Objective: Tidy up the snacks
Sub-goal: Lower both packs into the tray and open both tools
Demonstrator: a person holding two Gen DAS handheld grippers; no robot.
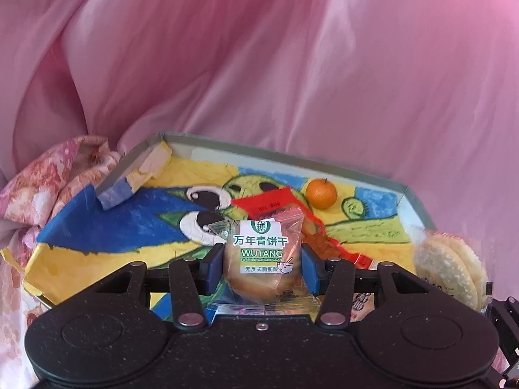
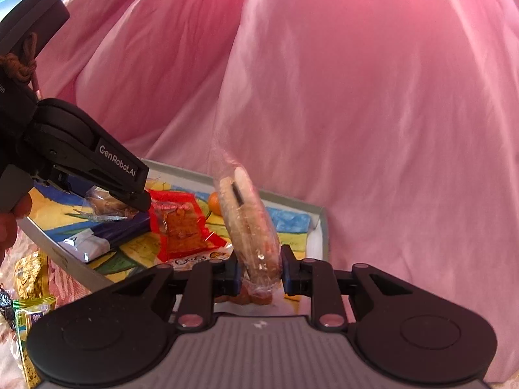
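1. Two wrapped snacks are in hand, both over the tray.
2. Biscuit (image 1: 262, 259): round, in a clear wrapper with a white and green label. It sits clamped between the blue pads of the left gripper (image 1: 263, 267), above the tray's near edge.
3. Rice crackers (image 2: 249, 223): pale discs stacked in a clear bag, standing on edge. The right gripper (image 2: 261, 274) is closed on the bag's lower end; the bag tilts up and to the left over the tray.
4. Tray (image 1: 418, 201): shallow, grey-rimmed, its floor covered by a bright drawing in blue, yellow and green. One corner flap is folded inward.
5. Orange (image 1: 321, 193): lies on the tray floor near the far rim.
6. Red packet (image 2: 185, 227): flat on the tray floor, a brown snack showing through its clear window.
7. Dark blue packet (image 2: 107, 236): lies beside the red one, below the left gripper in the right wrist view.
8. Pink cloth (image 1: 292, 64): draped behind the tray, filling the background.
9. Yellow packets (image 2: 29, 291): lie outside the tray, at the left of the right wrist view.
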